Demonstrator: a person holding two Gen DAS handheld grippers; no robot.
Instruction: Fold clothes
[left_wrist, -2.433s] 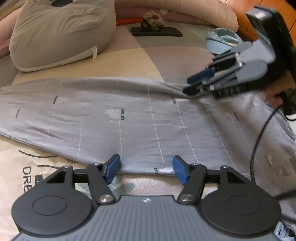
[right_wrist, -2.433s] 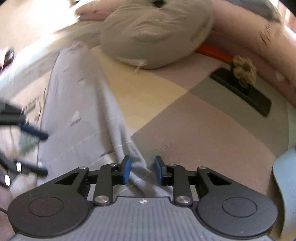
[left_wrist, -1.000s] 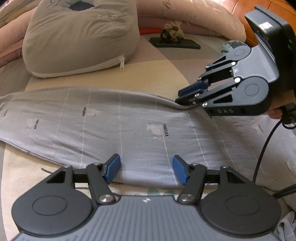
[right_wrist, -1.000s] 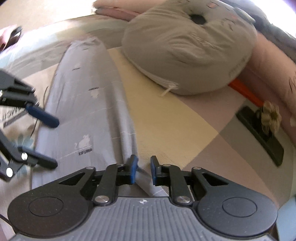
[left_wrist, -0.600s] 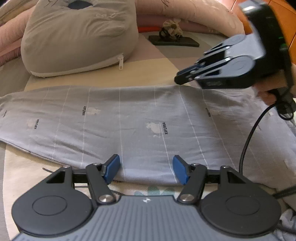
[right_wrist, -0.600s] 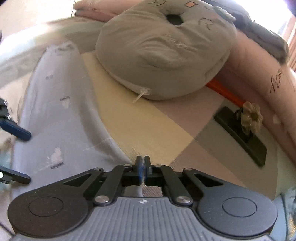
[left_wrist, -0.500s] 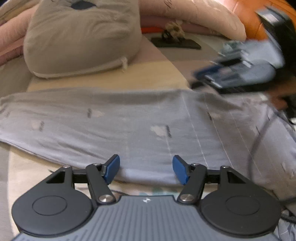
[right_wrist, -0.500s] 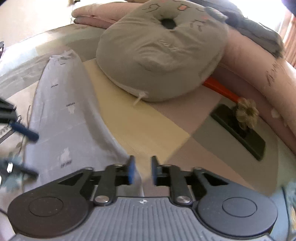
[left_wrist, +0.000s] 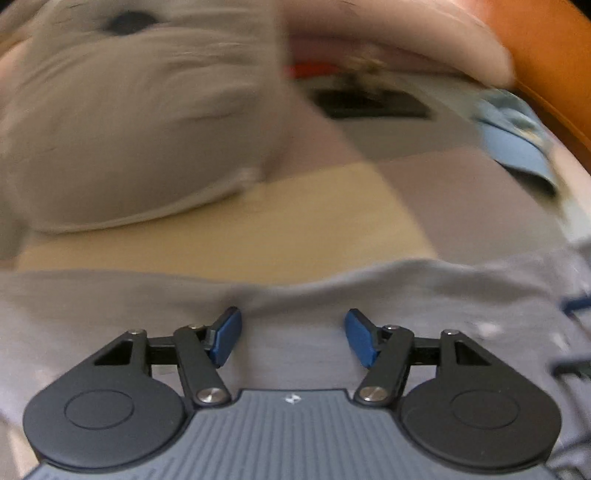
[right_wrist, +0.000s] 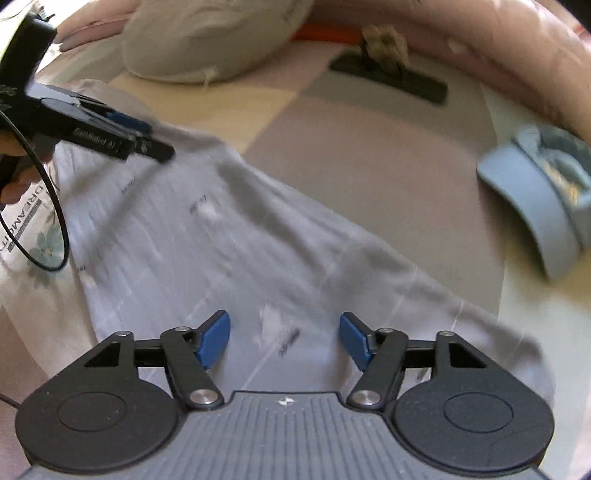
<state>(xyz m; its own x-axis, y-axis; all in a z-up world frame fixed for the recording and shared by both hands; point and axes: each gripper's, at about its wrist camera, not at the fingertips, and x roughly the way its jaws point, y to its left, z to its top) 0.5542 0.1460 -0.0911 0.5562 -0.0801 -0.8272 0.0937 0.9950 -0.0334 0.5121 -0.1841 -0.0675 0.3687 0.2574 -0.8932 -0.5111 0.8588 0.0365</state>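
The grey garment (right_wrist: 221, 236) lies as a long strip on the bed (right_wrist: 354, 140), not folded short yet, while my right gripper (right_wrist: 284, 338) is opening above it and my left gripper (left_wrist: 293, 338) hovers open, both empty.

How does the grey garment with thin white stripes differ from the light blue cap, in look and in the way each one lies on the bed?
The grey garment is long and lies spread out flat; the light blue cap is small and keeps a domed, curved shape. The garment carries thin white stripes and small prints, while the cap looks plain blue. The garment lies under both hand-held grippers; the cap sits apart, near the edge of the bed. Both rest on the bed, held by nothing.
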